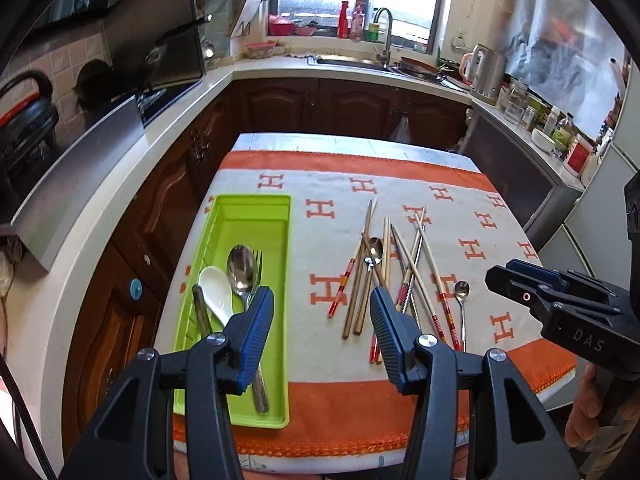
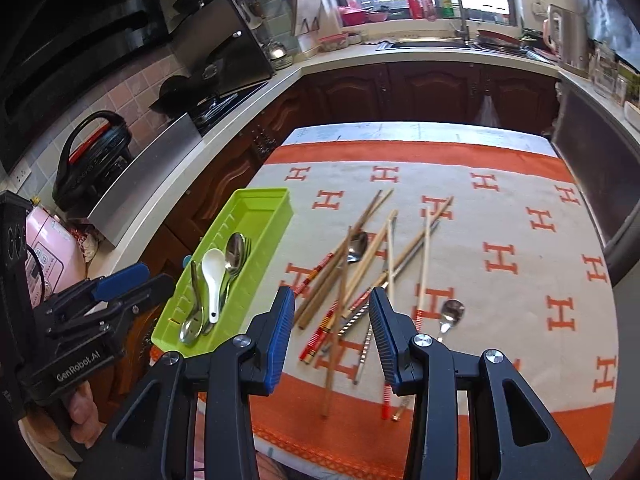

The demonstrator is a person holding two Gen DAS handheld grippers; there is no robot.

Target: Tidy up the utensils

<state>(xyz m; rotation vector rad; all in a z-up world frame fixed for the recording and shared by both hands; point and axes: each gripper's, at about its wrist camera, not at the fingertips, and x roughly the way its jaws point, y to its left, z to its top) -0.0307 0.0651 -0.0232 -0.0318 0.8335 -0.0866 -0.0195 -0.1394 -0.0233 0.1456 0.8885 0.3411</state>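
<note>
Left tongs (image 1: 322, 312): jaws apart, nothing between them, pads bare. They hang above the table (image 1: 360, 144), low centre of the left view, straddling the gap between tray and pile. No contact with anything.

Right tongs (image 2: 330, 312): also apart and empty. Low centre of the right view, over the near end of the chopsticks (image 2: 360, 256). I hold them tilted down at the pile, which I judge puts them in line for the next pick.

Tray (image 1: 248, 240): green, long, at left of the cloth (image 1: 400, 176), its long axis running away from me. Inside it, lying lengthwise: a white spoon (image 1: 214, 286), a steel spoon (image 1: 242, 268), a fork (image 1: 257, 258) under that spoon, and one more steel handle at the left wall. Lengthwise is the only way they fit flat.

Pile: chopsticks crossed over each other at centre of the cloth, wood and red-banded ones mixed. A second spoon (image 1: 375, 249) sits among them, with sticks over its handle. A small spoon (image 1: 462, 294) lies apart at the pile's right edge, touching nothing that I can see.

Judgement: sorting part done; spoons and fork in, chopsticks all still out. The small spoon is the easy pick. The crossed sticks may drag neighbours when lifted.
</note>
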